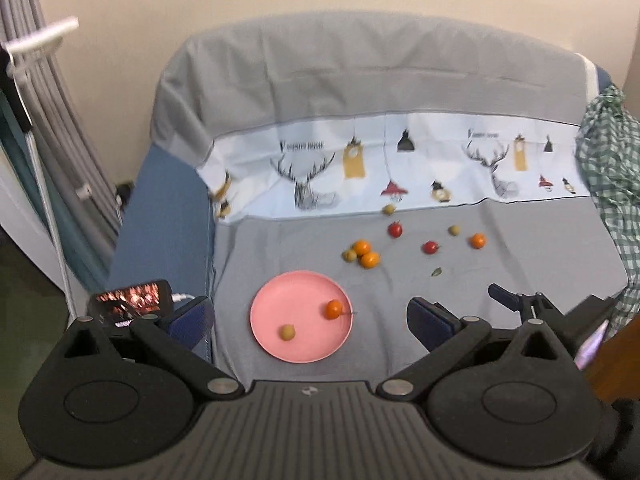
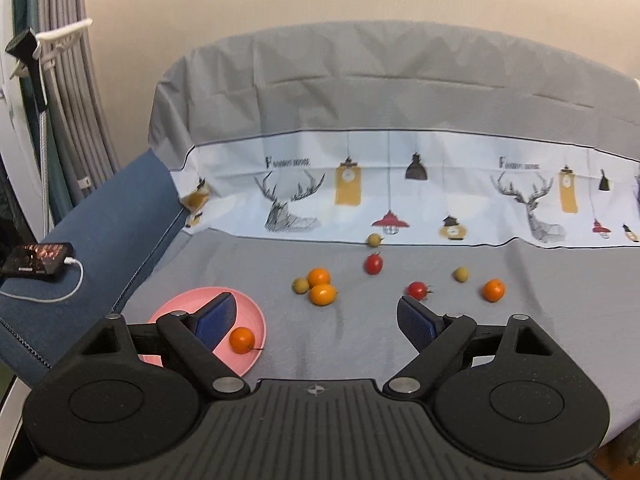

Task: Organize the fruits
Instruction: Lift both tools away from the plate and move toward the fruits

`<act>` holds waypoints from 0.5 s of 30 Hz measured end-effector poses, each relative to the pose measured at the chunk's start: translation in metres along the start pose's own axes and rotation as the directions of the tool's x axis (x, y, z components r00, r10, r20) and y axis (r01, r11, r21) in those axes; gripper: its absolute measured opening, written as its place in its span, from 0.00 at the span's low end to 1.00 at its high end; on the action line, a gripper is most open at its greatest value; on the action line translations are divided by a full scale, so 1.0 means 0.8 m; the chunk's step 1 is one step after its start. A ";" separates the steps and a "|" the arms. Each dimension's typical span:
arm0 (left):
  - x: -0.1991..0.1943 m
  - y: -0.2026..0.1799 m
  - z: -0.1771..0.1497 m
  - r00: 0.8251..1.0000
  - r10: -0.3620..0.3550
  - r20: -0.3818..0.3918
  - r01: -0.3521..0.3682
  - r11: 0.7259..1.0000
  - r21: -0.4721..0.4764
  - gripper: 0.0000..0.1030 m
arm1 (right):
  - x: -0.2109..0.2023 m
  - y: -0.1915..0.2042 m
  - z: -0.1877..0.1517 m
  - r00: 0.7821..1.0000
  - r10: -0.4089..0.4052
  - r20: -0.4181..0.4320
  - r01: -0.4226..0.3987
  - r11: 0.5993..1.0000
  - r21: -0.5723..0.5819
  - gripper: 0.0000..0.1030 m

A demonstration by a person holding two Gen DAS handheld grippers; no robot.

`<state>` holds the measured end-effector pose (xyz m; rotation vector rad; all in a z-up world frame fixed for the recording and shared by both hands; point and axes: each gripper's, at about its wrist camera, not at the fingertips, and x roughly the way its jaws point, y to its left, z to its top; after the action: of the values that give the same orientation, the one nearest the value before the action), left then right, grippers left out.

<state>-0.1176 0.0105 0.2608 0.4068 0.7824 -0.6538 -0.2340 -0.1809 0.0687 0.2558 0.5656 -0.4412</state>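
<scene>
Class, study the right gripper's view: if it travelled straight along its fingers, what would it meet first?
Probably the bare grey cloth, short of the lower orange fruit. The open right gripper holds nothing; depth is unclear.

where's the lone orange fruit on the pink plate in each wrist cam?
Left wrist: orange fruit sits centre frame, on the right part of the pink plate, with an olive-green fruit lower left of it.
Right wrist: same fruit lower left, just right of the left finger's blue pad.
Shared landmark: the trio of two oranges and one green fruit beyond the plate.

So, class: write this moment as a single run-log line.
pink plate: orange fruit, green fruit | cloth: eight fruits loose | left gripper: open, empty | right gripper: open, empty
</scene>
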 end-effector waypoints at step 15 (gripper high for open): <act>-0.075 -0.044 -0.018 0.993 -0.104 0.047 0.100 0.993 0.067 1.00 | -0.043 -0.035 -0.008 0.997 -0.036 0.066 0.034 0.999 0.029 0.86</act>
<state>-0.1801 0.0161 0.2930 0.4093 0.7387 -0.7838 -0.2761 -0.1918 0.0802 0.2575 0.4992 -0.4902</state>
